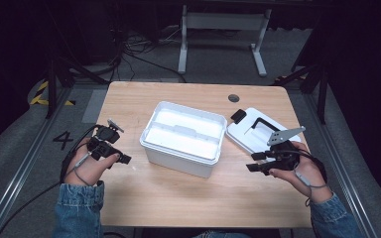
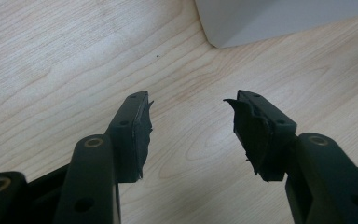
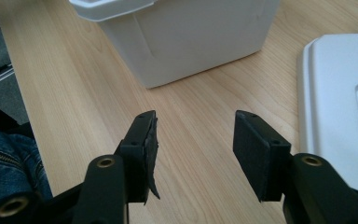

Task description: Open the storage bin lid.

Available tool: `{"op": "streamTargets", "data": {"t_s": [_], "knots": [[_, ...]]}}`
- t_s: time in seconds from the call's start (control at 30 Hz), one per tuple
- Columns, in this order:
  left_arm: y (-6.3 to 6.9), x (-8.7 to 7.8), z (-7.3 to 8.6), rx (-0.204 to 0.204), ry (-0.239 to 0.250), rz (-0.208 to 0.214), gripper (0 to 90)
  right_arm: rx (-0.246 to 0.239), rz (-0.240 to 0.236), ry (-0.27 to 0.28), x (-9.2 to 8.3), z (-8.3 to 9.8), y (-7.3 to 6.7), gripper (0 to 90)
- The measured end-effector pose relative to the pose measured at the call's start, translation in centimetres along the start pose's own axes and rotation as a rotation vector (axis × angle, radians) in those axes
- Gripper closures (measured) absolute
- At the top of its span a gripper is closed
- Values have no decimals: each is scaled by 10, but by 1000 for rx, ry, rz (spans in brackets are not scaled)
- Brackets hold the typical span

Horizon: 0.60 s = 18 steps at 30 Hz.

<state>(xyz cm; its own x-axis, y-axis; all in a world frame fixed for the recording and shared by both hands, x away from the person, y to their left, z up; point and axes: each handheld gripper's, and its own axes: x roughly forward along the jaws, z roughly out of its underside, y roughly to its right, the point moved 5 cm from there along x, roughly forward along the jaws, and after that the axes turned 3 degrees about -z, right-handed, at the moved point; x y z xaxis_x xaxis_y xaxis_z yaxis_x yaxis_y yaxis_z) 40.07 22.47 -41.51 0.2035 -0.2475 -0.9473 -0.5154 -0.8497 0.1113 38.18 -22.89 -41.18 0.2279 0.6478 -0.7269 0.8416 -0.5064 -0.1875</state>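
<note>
- The white bin [image 1: 184, 138] sits open near the middle of the table [image 1: 129, 198], with nothing visible inside it.
- Its white lid [image 1: 248, 133] lies flat on the table just to the bin's right, a black handle on top.
- The left gripper [image 1: 113, 157] hovers left of the bin, apart from it; its fingers [image 2: 135, 128] are spread and hold nothing, with a corner of the bin ahead of them.
- The right gripper [image 1: 254, 162] hovers right of the bin, over the lid's near edge; its fingers [image 3: 142, 140] are likewise spread and empty, pointing towards the bin's side wall.
</note>
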Motion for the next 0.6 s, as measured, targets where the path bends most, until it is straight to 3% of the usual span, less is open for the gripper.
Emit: {"op": "streamTargets", "data": {"t_s": [0.1, 0.33, 0.6], "knots": [[1, 0, -1, -7, 2, 2, 470, -7, -10, 3, 10, 2, -3, 507], [0, 3, -1, -7, -4, 0, 468, -22, -37, -54, 44, 16, -6, 502], [0, 4, -2, -7, -9, 0, 467, -42, -47, -54, 68, 24, -7, 494]]}}
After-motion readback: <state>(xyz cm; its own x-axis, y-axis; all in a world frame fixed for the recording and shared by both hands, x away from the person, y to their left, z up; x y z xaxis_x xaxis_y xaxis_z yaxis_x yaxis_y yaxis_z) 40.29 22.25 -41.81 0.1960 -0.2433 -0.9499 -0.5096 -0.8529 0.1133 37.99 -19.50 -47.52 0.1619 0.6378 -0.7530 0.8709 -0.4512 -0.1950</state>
